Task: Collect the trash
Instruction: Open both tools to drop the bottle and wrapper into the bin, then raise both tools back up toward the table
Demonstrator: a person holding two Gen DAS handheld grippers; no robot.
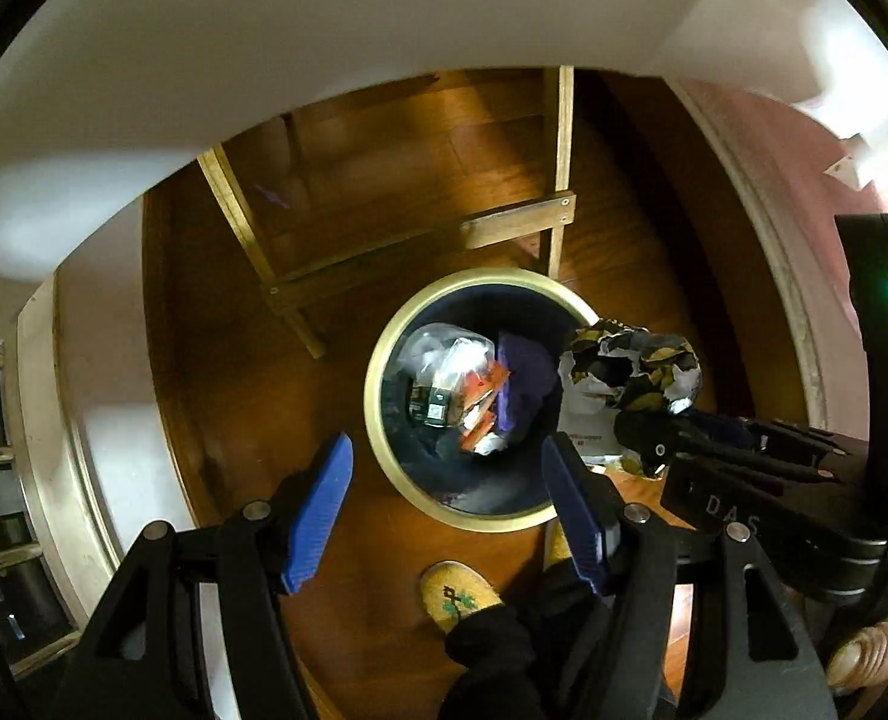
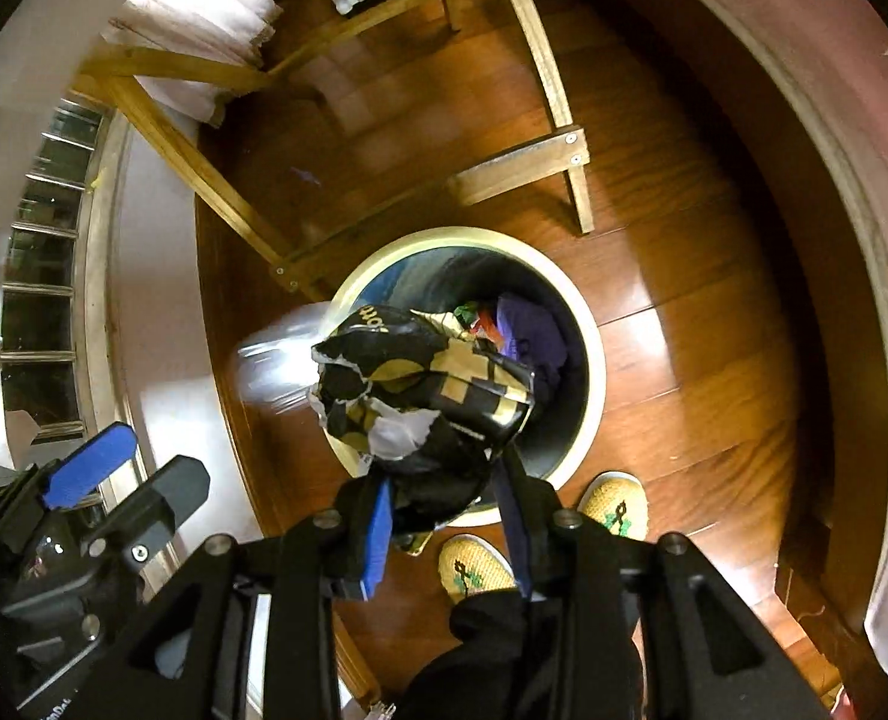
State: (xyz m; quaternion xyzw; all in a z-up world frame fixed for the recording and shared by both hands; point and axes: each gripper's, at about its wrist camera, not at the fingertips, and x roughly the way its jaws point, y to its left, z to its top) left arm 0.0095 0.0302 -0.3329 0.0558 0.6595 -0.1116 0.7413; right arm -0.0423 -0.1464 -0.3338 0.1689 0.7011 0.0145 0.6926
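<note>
The round bin is standing on the wooden floor with its pale rim fully exposed and its mouth facing straight up. Behind it, the legs and crossbar of a wooden frame are crowding its far edge, almost touching the rim, while the near side is facing open floor. A white wall and baseboard are curving along the left, well apart from the bin.

The left gripper is hanging over the near rim with its blue pads spread wide and nothing between them. The right gripper is clamping a crumpled wad of black and gold wrapping, its blue pads pressing on the wad's lower end. From the left wrist view that wad is sitting at the bin's right rim, partly over the opening and partly outside it; from the right wrist view it is covering the left half of the mouth.

The wad is torn and scrunched, showing white paper backing at its ripped edges and gold shapes on glossy black.

Inside the bin, clear plastic, an orange packet and a purple item are already lying in a heap.

The person's two yellow woven slippers are standing on the floor just beside the bin's near rim, below dark trouser legs. The floor is glossy reddish-brown board, catching light in patches.
</note>
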